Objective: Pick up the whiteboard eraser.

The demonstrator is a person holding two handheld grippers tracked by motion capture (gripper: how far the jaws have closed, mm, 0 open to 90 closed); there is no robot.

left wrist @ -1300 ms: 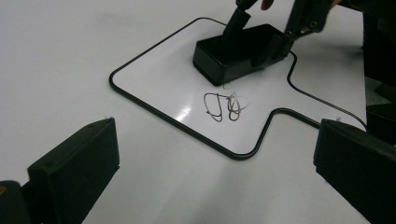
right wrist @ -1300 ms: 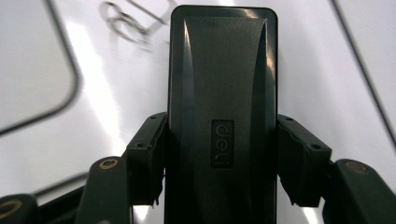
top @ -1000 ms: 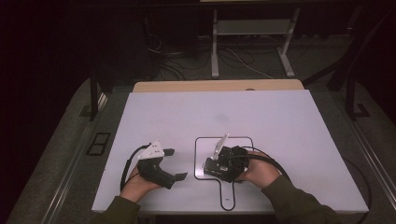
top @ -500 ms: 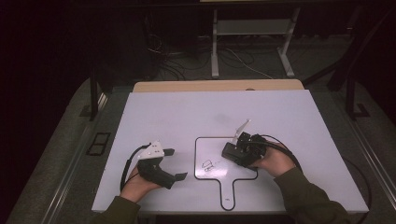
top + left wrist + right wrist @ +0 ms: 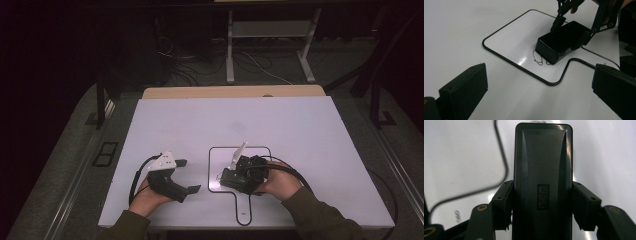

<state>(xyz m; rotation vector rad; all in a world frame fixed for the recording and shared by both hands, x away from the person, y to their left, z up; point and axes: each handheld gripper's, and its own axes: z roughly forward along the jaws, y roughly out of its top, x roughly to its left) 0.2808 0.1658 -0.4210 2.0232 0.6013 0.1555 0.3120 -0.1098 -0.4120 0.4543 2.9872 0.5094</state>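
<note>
1. Black plastic eraser block (image 5: pixel 235 179) lying on the small whiteboard (image 5: pixel 260 152) outlined in black on the white worktop (image 5: pixel 300 125) in the high view; right tool (image 5: pixel 239 178) pinching it, left tool (image 5: pixel 186 176) resting well apart, spread and empty.
2. Looking from the left gripper view: block (image 5: pixel 560 41) sitting flat on the board by a scribble (image 5: pixel 537 55), gripped at its long sides.
3. Looking from the right gripper view: rigid moulded shell (image 5: pixel 542 165) clamped between the pads (image 5: pixel 502 203) near the logo. Probably handling light and stiff, a little slick on the smooth flanks; gripping mid-length across the narrow width seeming best.
</note>
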